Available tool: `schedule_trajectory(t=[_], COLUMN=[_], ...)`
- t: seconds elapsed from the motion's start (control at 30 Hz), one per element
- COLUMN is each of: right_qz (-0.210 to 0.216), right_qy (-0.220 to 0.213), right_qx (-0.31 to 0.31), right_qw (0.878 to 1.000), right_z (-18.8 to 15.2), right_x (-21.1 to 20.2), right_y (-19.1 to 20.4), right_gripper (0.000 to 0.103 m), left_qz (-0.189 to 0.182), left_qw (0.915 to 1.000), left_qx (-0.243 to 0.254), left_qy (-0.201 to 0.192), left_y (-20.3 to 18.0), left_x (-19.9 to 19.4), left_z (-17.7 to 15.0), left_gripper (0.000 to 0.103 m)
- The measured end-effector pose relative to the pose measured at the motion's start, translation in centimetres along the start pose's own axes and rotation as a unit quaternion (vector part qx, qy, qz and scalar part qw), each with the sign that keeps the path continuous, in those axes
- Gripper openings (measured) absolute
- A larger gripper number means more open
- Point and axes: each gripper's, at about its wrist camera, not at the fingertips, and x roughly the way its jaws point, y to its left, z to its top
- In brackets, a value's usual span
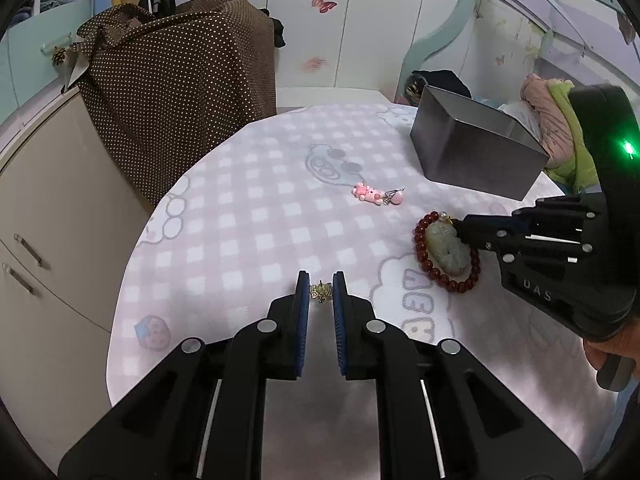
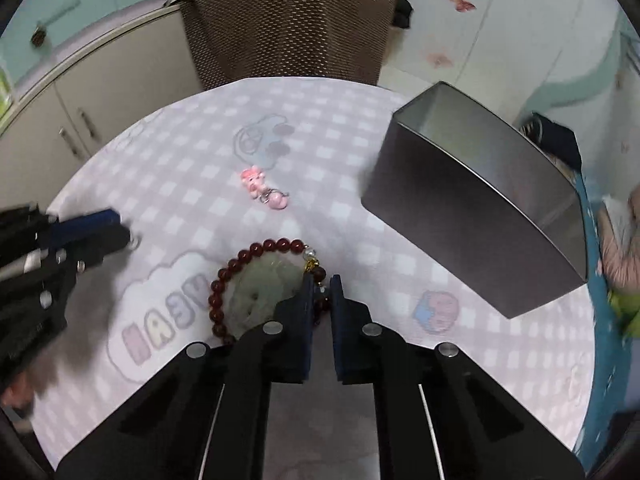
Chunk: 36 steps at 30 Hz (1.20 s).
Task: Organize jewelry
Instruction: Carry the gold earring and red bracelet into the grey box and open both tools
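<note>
Red bead bracelet [image 2: 224, 276] (jade pendant [image 2: 260, 292] inside) lies flat.

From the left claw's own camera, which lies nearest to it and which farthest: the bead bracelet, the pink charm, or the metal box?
1. Dark red bead bracelet with pale green stone pendant, right.
2. Small pink charm, ahead, mid-table.
3. Grey metal box, far right.

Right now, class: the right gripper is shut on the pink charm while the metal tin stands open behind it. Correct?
Not quite. The right wrist view shows the right gripper shut on the red bead bracelet; the pink charm lies untouched. The metal tin does stand open behind.
</note>
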Motion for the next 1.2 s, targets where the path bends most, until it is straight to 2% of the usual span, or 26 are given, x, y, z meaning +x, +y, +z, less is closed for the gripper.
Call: schedule_trajectory(t=[0.17, 0.43, 0.73, 0.93, 1.1, 1.2], right_qz=[0.026, 0.057, 0.039, 0.027, 0.009, -0.004], right_qy=[-0.014, -0.071, -0.121, -0.157, -0.186, -0.196], right_qx=[0.017, 0.015, -0.005, 0.001, 0.012, 0.023], right_qw=[0.999, 0.996, 0.992, 0.987, 0.982, 0.98], right_z=[-0.8, 0.2, 1.2, 2.0, 3.6, 4.5], right_x=[-1.3, -6.6, -12.2, -15.8, -18.5, -19.6], right_y=[-0.6, -0.9, -1.1, -2.7, -4.9, -6.7], right_gripper=[0.006, 0.006, 0.006, 0.005, 0.005, 0.005], left_qz=[0.0, 0.003, -0.004, -0.012, -0.032, -0.049], left_qw=[1.0, 0.9997, 0.998, 0.9949, 0.9912, 0.9905], left_qx=[-0.002, 0.0, 0.02, 0.042, 0.059, 0.061], left_qy=[-0.005, -0.026, -0.06, -0.091, -0.114, -0.113], left_y=[0.2, 0.1, -1.5, -3.6, -5.7, -6.8], left_x=[-0.6, -2.7, -6.0, -8.4, -9.9, -9.6], left_z=[0.1, 1.2, 3.5, 6.6, 11.2, 13.7], left_gripper=[0.012, 0.012, 0.012, 0.012, 0.012, 0.012])
